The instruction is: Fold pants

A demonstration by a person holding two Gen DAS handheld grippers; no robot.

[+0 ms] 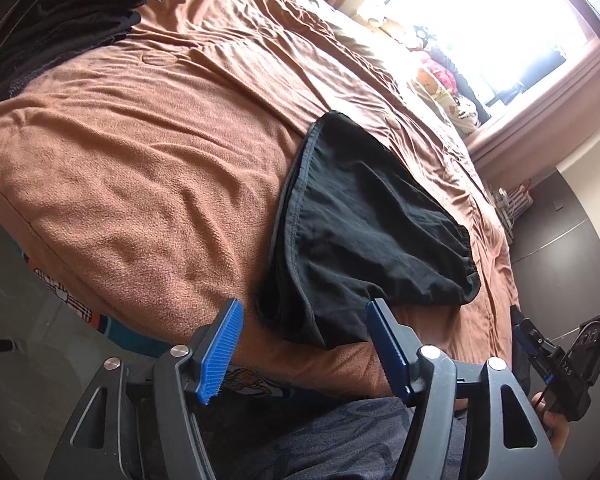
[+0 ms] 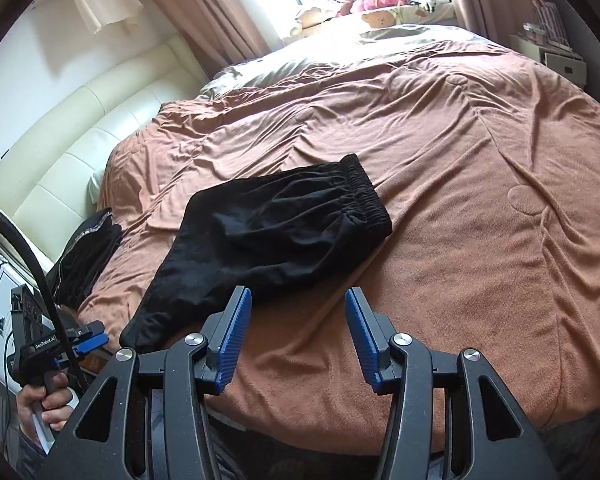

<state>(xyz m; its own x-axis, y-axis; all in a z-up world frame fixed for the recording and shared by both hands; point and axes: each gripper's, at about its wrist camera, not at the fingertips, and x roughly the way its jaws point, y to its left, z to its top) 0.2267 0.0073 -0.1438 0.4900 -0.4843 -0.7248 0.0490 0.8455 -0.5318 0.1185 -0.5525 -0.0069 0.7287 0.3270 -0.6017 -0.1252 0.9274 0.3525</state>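
Note:
Black pants [image 1: 364,216] lie folded in half lengthwise on the brown blanket [image 1: 140,168], elastic waistband toward the far side. They also show in the right wrist view [image 2: 268,236], with the leg end hanging at the near bed edge. My left gripper [image 1: 304,332] is open and empty, just short of the pants' near end. My right gripper [image 2: 298,320] is open and empty, above the blanket beside the pants. The right gripper also shows in the left wrist view [image 1: 540,352], and the left gripper shows in the right wrist view [image 2: 88,340].
A stack of folded dark clothes [image 1: 80,12] sits on the bed's far corner and also shows in the right wrist view [image 2: 88,256]. A cream padded headboard [image 2: 80,132], plush toys [image 2: 380,0] by the window and a shelf [image 2: 556,52] surround the bed.

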